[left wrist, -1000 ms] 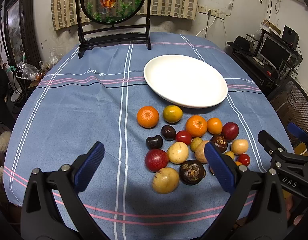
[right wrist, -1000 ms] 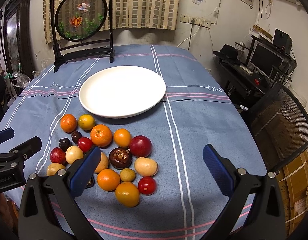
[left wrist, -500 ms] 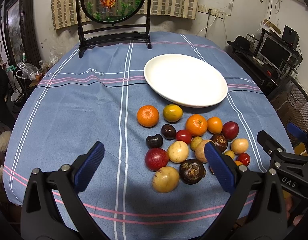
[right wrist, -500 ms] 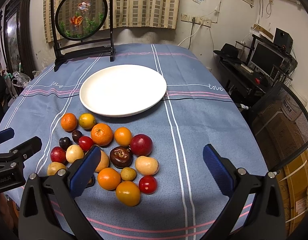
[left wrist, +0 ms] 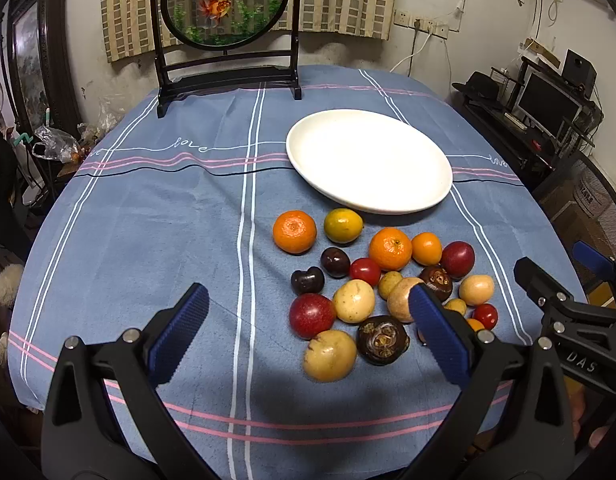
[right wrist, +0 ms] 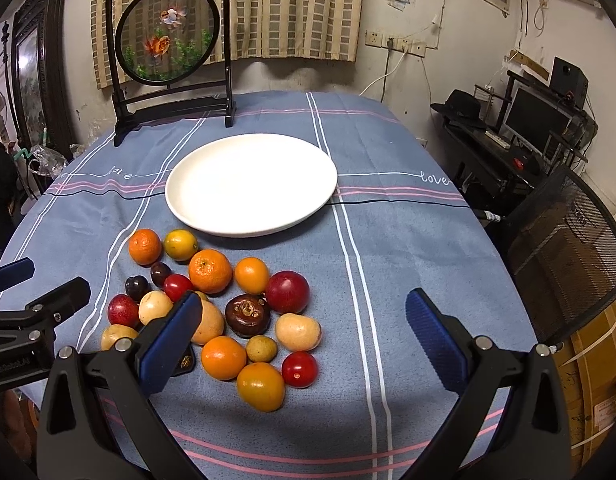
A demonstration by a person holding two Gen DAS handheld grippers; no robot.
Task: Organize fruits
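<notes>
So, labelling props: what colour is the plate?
Plain white plate, no pattern; clearest in the right wrist view.

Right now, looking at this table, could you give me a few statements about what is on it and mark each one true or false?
1. The white plate has no fruit on it. True.
2. The left gripper is clamped on a tomato. False: its jaws are open and hold nothing.
3. The fruit pile lies on the tablecloth on the near side of the plate. True.
4. The goldfish screen stands between the plate and the fruit. False: it stands at the far edge of the table, beyond the plate.
5. The right gripper is open. True.
</notes>
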